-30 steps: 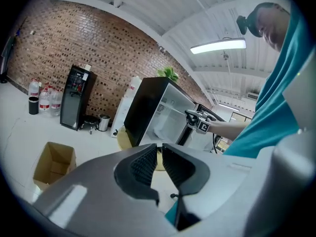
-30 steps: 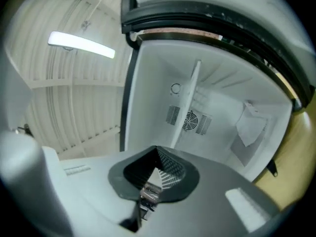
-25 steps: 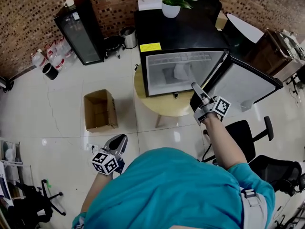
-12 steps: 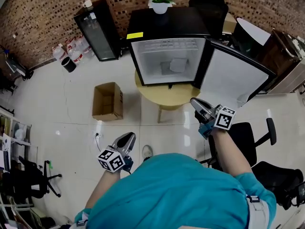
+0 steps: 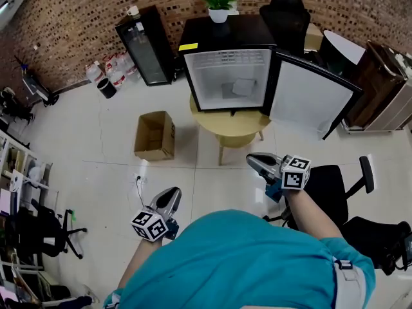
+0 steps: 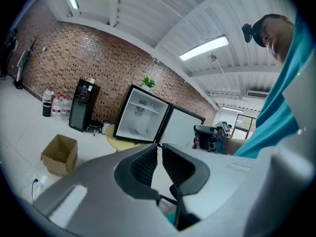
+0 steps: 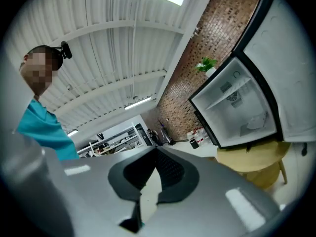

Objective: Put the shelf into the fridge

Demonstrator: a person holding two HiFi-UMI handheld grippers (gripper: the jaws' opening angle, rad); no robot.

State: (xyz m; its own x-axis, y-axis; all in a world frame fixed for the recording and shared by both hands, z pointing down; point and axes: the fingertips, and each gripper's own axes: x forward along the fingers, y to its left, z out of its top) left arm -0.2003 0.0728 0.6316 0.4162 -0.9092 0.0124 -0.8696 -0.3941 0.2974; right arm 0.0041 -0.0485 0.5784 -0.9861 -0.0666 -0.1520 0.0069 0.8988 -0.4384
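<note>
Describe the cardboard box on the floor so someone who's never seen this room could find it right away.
Find the open black fridge on the round wooden table. On the pale floor left of that table, in the head view, sits the cardboard box. It is brown, low and open-topped, unlike the tall black cooler by the brick wall.

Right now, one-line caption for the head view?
Person faces open fridge on round table, left gripper and right gripper empty, cardboard box nearby.
</note>
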